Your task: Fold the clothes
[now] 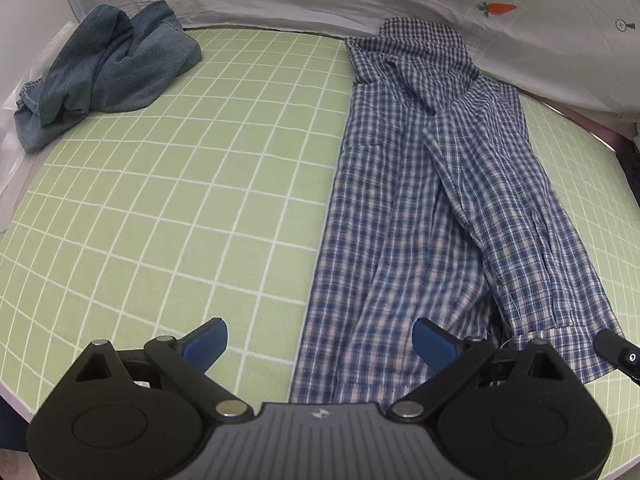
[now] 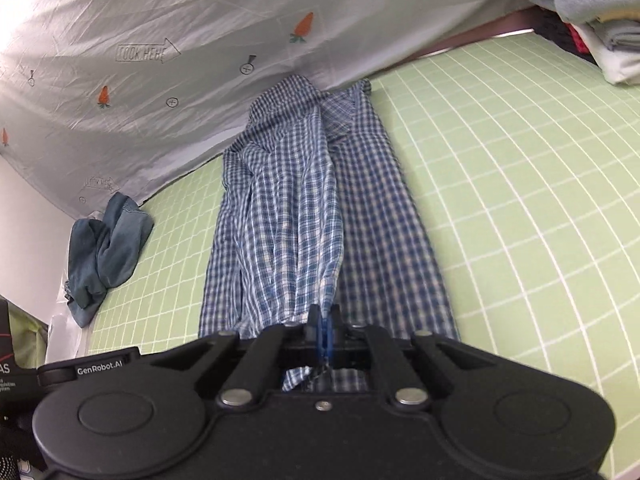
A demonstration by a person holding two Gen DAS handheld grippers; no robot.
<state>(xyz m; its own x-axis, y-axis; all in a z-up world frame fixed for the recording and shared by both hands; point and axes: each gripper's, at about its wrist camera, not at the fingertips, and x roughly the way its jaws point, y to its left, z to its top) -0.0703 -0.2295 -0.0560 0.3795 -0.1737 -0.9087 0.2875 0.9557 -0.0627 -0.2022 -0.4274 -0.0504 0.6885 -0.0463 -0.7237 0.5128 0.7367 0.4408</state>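
Green gridded mat (image 1: 180, 200) lies before a white printed sheet (image 1: 320, 0). Right gripper (image 2: 324, 330) pinches the plaid shirt (image 1: 420, 200) hem; left gripper (image 1: 320, 340) hovers unclenched over its edge.

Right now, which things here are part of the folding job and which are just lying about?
In the job:
- plaid shirt, laid lengthwise on the green grid mat
- right tool, shut on the shirt's hem
- left tool, open, empty

Lying about:
- crumpled denim garment at the mat's edge
- stacked folded laundry
- carrot-print sheet behind
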